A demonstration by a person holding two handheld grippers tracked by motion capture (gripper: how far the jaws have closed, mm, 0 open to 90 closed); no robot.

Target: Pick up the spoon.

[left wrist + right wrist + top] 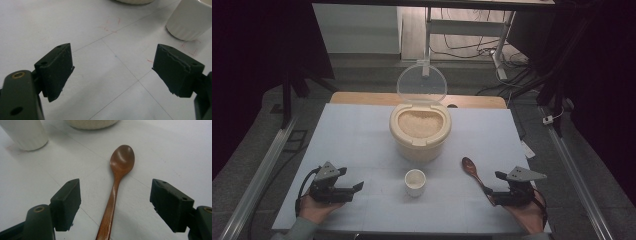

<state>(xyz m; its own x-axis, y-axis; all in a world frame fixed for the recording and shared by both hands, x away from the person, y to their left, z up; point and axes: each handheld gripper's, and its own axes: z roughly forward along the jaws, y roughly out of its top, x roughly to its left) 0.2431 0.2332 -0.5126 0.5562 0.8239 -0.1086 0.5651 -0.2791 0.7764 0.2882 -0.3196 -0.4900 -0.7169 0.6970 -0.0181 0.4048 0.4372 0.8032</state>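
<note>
**Both tongs wide, wooden spoon lying between the right pair**

The right tongs (496, 183) rest low near the front right corner of the white surface (357, 130), jaws spread wide and pressing on nothing. The wooden spoon (115, 187) lies flat on the surface between them, its handle running back under the tongs and its bowl pointing toward the rice container (420, 129); in the right gripper view bare surface shows on either side of the handle, so neither jaw touches it. The right edge of the surface is just beside the person's right hand (528, 214).

The left tongs (354, 190) sit near the front left corner, held in the left hand (314, 209), also wide and empty, aimed across the surface toward the small white cup (415, 182). Bare surface lies between these tongs and the cup.

The cup stands at the front centre, just in front of the rice container and apart from it. The container's clear lid (421, 83) stands upright at the back, leaving the rice (420, 123) uncovered from above. Wide open stretches of surface lie to the left and right of the container.
</note>
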